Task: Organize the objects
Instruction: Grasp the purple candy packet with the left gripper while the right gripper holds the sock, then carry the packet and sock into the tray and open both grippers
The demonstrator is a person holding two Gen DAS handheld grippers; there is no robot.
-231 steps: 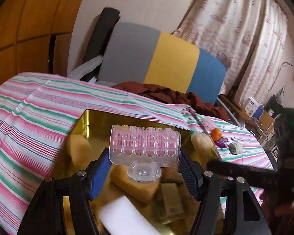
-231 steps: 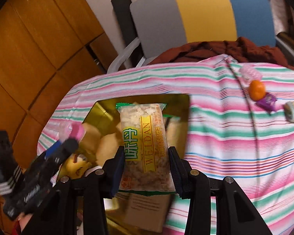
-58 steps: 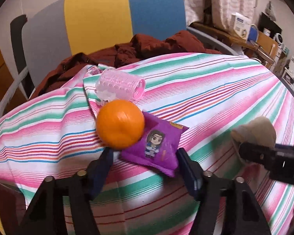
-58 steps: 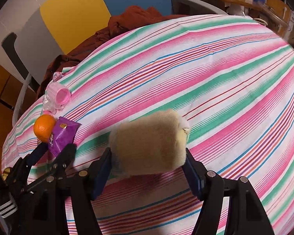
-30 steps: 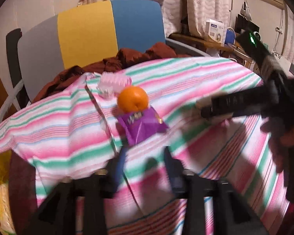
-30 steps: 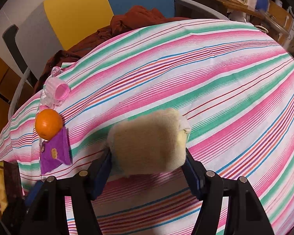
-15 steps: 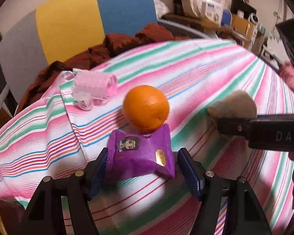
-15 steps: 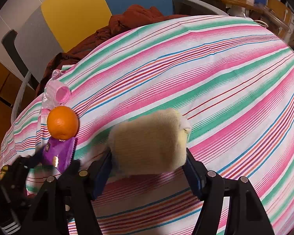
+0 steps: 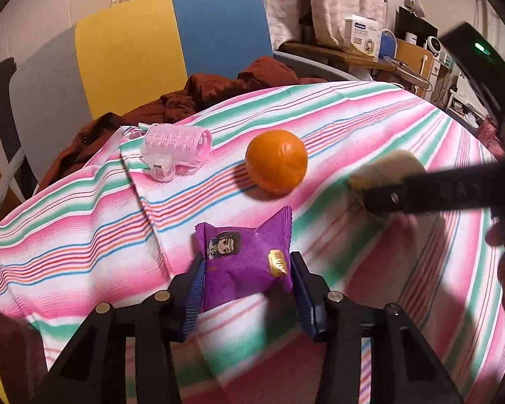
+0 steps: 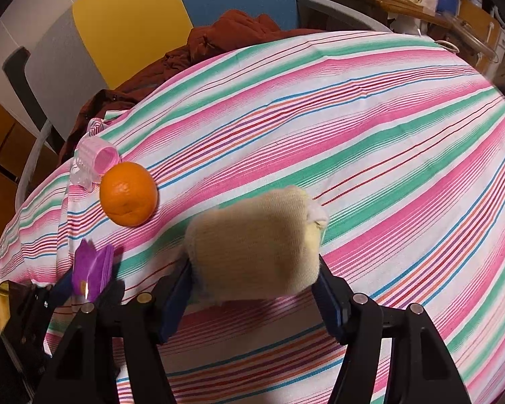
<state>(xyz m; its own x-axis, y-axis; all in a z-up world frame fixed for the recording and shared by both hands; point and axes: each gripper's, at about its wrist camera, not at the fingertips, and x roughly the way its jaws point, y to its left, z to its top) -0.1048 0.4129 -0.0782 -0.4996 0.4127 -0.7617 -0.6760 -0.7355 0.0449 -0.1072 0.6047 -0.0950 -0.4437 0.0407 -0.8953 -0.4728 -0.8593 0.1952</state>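
Observation:
My left gripper (image 9: 247, 271) is shut on a purple snack packet (image 9: 244, 261) and holds it just above the striped tablecloth (image 9: 336, 121). The packet also shows in the right wrist view (image 10: 91, 269). My right gripper (image 10: 254, 269) is shut on a beige plush roll (image 10: 256, 242), seen at the right in the left wrist view (image 9: 383, 171). An orange (image 9: 276, 164) (image 10: 128, 198) and a pink hair roller (image 9: 175, 143) (image 10: 92, 160) lie on the cloth beyond the packet.
A grey, yellow and blue chair (image 9: 171, 43) with a dark red garment (image 9: 225, 84) stands behind the table. A cluttered desk with boxes (image 9: 363, 37) is at the back right. A yellow tray edge (image 10: 0, 299) shows at the far left.
My left gripper has closed on the purple packet and lifted it back from the orange. My right gripper has kept hold of the plush roll, raised slightly.

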